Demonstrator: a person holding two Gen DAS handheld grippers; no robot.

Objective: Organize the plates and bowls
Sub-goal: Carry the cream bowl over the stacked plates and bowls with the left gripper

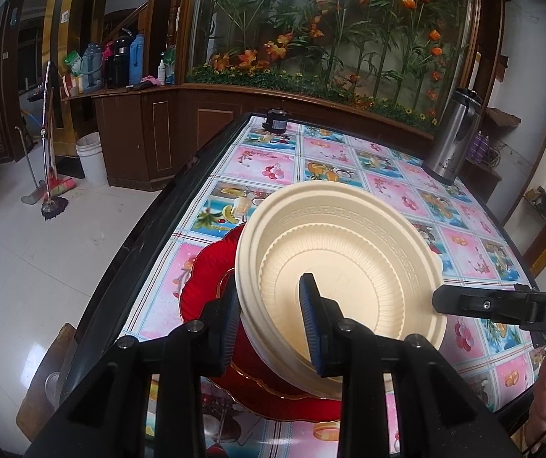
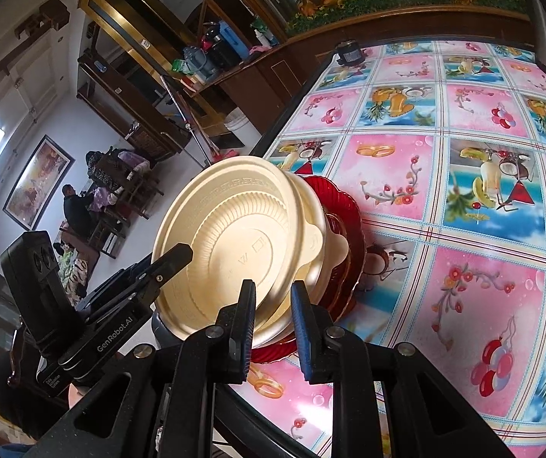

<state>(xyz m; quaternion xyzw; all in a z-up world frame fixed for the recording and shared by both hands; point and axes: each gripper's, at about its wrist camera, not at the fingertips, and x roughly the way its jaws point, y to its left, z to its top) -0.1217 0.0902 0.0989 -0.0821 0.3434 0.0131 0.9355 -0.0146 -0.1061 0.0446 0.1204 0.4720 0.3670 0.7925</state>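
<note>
A stack of cream plastic bowls (image 1: 349,267) is tilted up over red scalloped plates (image 1: 204,290) near the table's left edge. My left gripper (image 1: 269,324) is shut on the stack's near rim, one finger inside the top bowl and one outside. My right gripper (image 1: 441,301) comes in from the right and clamps the opposite rim. In the right wrist view the cream bowls (image 2: 235,236) stand almost on edge, with their lower rim between the fingers of my right gripper (image 2: 273,328). My left gripper (image 2: 181,255) bites the far rim. The red plates (image 2: 349,206) lie behind.
A flowered tablecloth (image 2: 464,267) covers the table, whose dark edge (image 1: 151,229) runs along the left. A steel thermos (image 1: 452,141) stands at the far right and a small black object (image 1: 276,120) at the far edge. People sit in the background (image 2: 76,206).
</note>
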